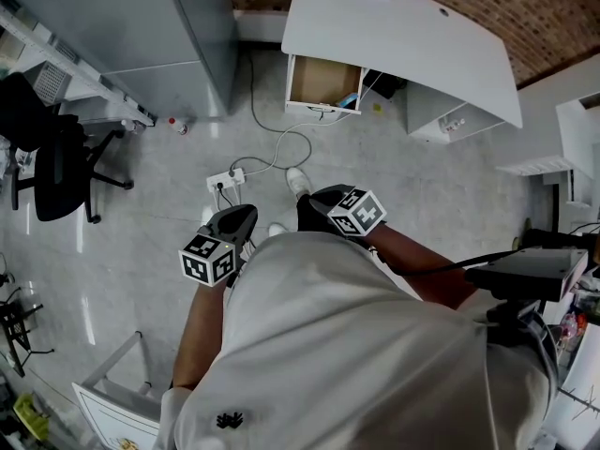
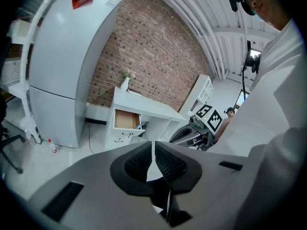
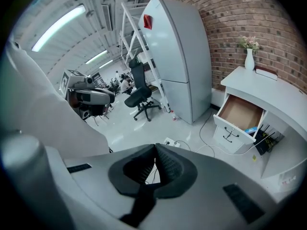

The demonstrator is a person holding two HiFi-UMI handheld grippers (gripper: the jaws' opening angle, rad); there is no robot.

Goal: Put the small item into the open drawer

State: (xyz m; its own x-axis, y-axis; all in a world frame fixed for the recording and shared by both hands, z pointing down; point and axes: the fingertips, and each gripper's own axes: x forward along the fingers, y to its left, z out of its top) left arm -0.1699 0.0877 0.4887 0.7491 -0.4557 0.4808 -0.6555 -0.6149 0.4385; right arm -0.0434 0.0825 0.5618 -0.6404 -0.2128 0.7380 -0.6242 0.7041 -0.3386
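The open drawer hangs out of the white desk far ahead of me; it also shows in the left gripper view and in the right gripper view. A small blue item lies in its front right corner. My left gripper is held near my body, shut and empty. Beside it my right gripper is also shut, with nothing between its pads. Both are well short of the drawer.
A grey refrigerator stands left of the desk, with a small bottle at its foot. A power strip and its cables lie on the floor between me and the drawer. A black office chair is at the left.
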